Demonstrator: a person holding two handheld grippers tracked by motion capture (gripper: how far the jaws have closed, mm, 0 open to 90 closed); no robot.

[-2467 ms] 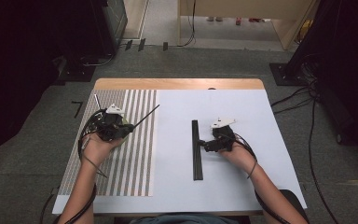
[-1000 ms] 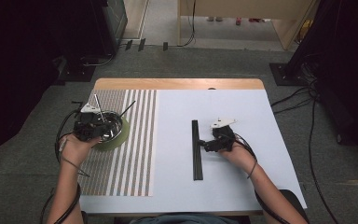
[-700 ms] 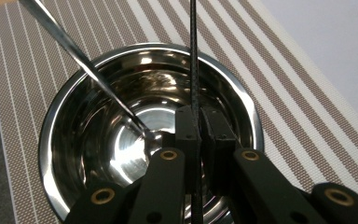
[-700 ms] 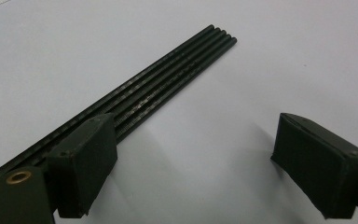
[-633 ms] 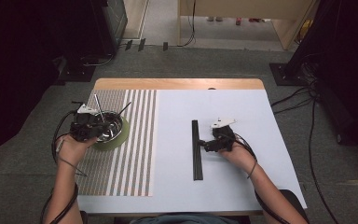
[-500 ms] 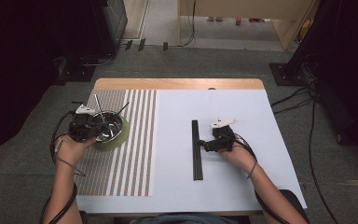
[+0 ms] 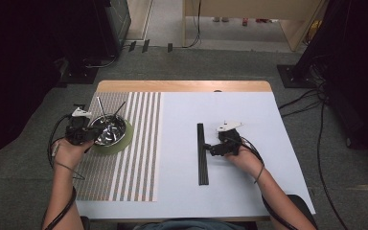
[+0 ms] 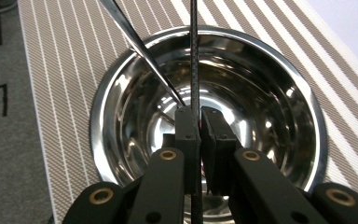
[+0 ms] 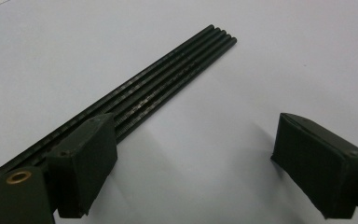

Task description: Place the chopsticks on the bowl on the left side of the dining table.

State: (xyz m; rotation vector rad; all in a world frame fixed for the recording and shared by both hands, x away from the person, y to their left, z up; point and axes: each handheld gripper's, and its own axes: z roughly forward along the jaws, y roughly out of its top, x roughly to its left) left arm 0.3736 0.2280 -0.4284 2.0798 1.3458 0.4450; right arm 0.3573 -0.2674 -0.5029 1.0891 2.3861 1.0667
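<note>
On the striped mat point(image 7: 124, 158) at the desk's point(image 7: 268, 191) left, the left gripper point(image 8: 200, 116) is clamped on one black stick point(image 8: 195, 56), its tip over the steel bowl point(image 7: 109, 130), where one stick point(image 8: 140, 44) already leans. Best to lower it until it rests inside, then let go so it settles against the rim. To the right, the right gripper point(image 9: 191, 158), jaws apart, rests beside five sticks point(image 9: 168, 79) lying in a row. One bowl, seven sticks.

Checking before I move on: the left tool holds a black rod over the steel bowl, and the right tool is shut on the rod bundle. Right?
Not quite. The right tool is open beside the rod bundle, as the right gripper view shows. The left tool does hold a black rod over the steel bowl.
</note>
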